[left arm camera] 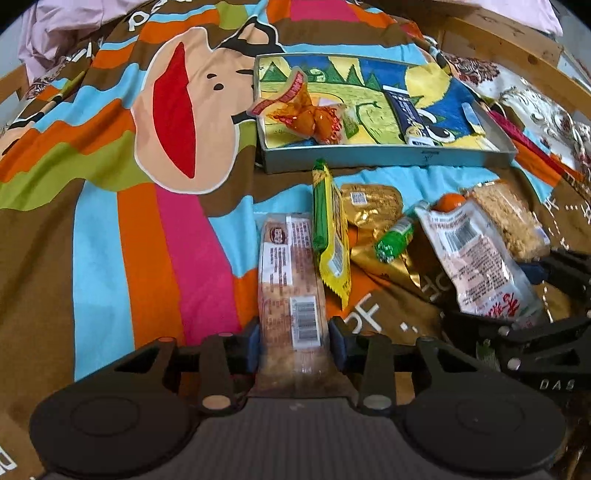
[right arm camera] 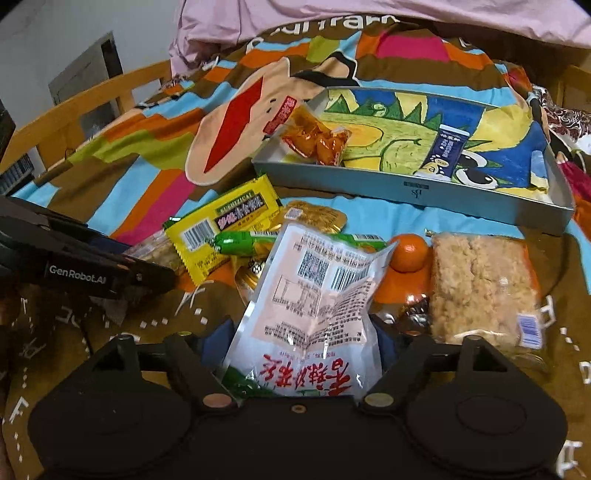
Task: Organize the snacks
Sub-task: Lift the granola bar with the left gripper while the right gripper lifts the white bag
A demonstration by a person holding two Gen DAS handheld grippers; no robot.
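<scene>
My left gripper (left arm camera: 294, 345) is shut on a long clear-wrapped pastry bar (left arm camera: 290, 280) lying on the blanket. My right gripper (right arm camera: 306, 341) is shut on a white and pink snack bag (right arm camera: 314, 295); that bag also shows in the left wrist view (left arm camera: 476, 254). A grey tray (left arm camera: 388, 157) with a dinosaur drawing stands beyond the pile and also shows in the right wrist view (right arm camera: 424, 188). It holds an orange snack packet (left arm camera: 310, 110) and a dark blue packet (left arm camera: 413, 114). A yellow packet (right arm camera: 221, 225), green sausage sticks (right arm camera: 251, 240), a gold packet (right arm camera: 317, 216), an orange (right arm camera: 408, 253) and a rice crisp bar (right arm camera: 480, 288) lie between.
Everything lies on a striped cartoon blanket (left arm camera: 110, 184) on a bed. A wooden bed rail (right arm camera: 92, 99) runs along the left. A pink quilt (right arm camera: 369, 18) is bunched at the far end. The left gripper's body (right arm camera: 81, 266) shows beside the pile.
</scene>
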